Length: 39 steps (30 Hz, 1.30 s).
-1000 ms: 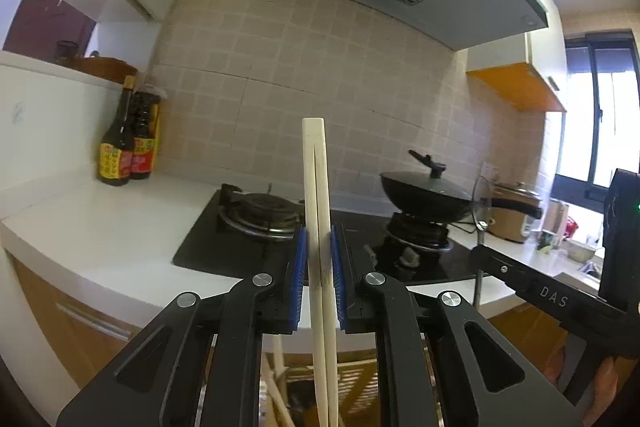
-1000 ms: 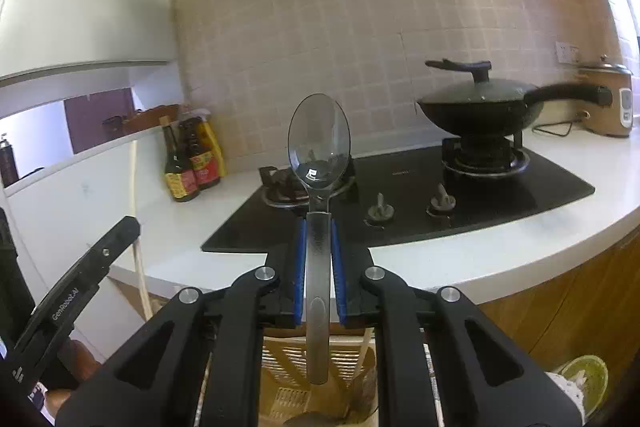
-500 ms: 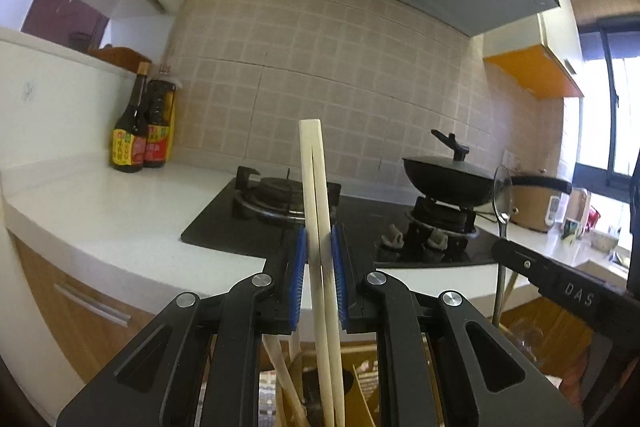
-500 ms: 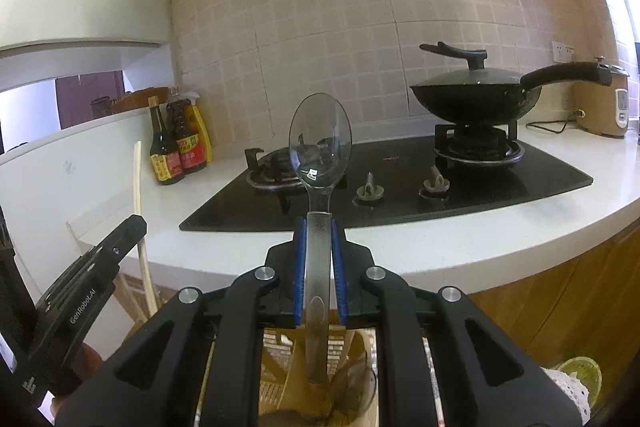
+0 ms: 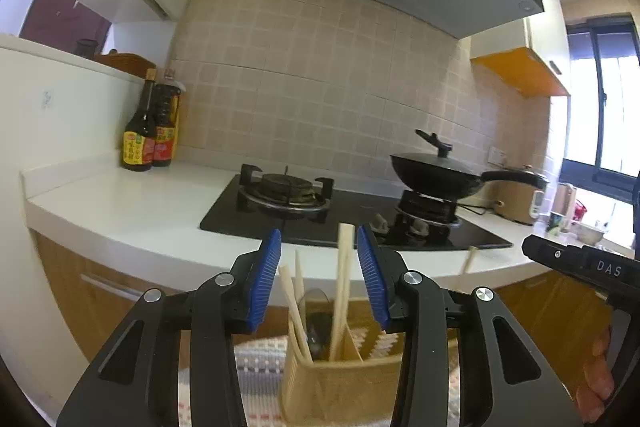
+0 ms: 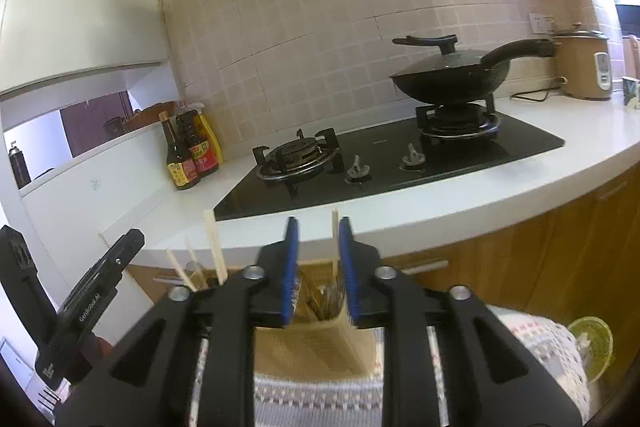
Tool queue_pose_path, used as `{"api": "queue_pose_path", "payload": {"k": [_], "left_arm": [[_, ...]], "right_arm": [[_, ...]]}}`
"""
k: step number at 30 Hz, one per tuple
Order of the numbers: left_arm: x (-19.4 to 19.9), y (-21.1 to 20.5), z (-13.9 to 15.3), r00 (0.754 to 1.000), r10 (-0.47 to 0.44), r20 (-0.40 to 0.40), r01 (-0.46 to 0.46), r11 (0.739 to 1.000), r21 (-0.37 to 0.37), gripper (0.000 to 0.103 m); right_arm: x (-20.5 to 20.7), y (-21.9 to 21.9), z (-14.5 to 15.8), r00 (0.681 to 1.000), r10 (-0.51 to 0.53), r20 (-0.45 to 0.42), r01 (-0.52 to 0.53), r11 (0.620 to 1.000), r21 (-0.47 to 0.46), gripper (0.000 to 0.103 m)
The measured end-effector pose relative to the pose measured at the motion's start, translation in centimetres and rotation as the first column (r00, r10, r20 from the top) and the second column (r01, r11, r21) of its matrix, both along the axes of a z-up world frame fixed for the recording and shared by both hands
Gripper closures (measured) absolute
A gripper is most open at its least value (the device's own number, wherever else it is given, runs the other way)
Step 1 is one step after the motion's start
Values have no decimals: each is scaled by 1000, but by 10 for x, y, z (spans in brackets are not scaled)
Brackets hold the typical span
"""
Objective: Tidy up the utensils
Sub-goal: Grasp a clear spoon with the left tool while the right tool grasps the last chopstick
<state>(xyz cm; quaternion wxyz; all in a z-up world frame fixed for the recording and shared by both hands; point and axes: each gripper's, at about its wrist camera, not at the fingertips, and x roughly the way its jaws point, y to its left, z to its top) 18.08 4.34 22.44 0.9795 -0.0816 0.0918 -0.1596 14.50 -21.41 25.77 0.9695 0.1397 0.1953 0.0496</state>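
The left claw (image 5: 319, 277) stands with its jaws parting and nothing pressed between the blue pads; a pair of pale chopsticks (image 5: 342, 283) rises in the gap, clear of both pads, its lower end inside the beige utensil holder (image 5: 340, 383). The right claw (image 6: 318, 269) is likewise opening, narrower, and grips nothing. A thin stick shows between its pads, apart from them.

Handling, as judged: the chopsticks are light, stiff and smooth, liable to slip and to splay apart; they are best taken at mid-length, both sticks together.

The holder sits on a patterned cloth (image 5: 256, 367) directly below both claws. It contains several more chopsticks (image 5: 294, 311) leaning left of the pair, and what appears to be a spoon bowl, though the view there is blurred.
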Motion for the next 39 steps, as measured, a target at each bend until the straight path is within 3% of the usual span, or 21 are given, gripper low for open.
{"api": "queue_pose_path", "payload": {"k": [6,8,13,16,20,24,29,36,39], "left_arm": [[-39,0,10,998,-50,-43,51,999,15,58],[-50,-3,9,992,-85,-95,87,996,25,56],[-75,-19,-10,946,-190,-262,207,978,36,56],[-81,-33,-31,895,-239,-377,263,965,15,56],[-87,-56,-75,798,-288,-529,328,944,-19,57],[-97,-76,-114,742,-273,-612,346,938,1,58],[-101,-100,-150,666,-275,-694,381,925,-2,58],[-93,-131,-166,648,-183,-739,363,927,89,58],[-93,-144,-165,674,-121,-729,352,920,173,58]], "right_arm": [[-40,0,1,997,-4,-76,3,1000,-9,76],[-53,0,-3,991,-6,-133,3,1000,-22,76],[-72,0,-30,946,21,-324,-39,998,-47,76],[-84,-2,-55,908,23,-418,-51,997,-54,76],[-102,-12,-81,876,26,-482,-52,998,-40,76],[-111,-14,-104,828,80,-556,-105,994,-13,76],[-111,-18,-120,791,114,-601,-109,993,44,76],[-116,-35,-128,781,113,-614,-75,993,88,76],[-115,-41,-129,782,115,-613,-69,993,99,76]]}}
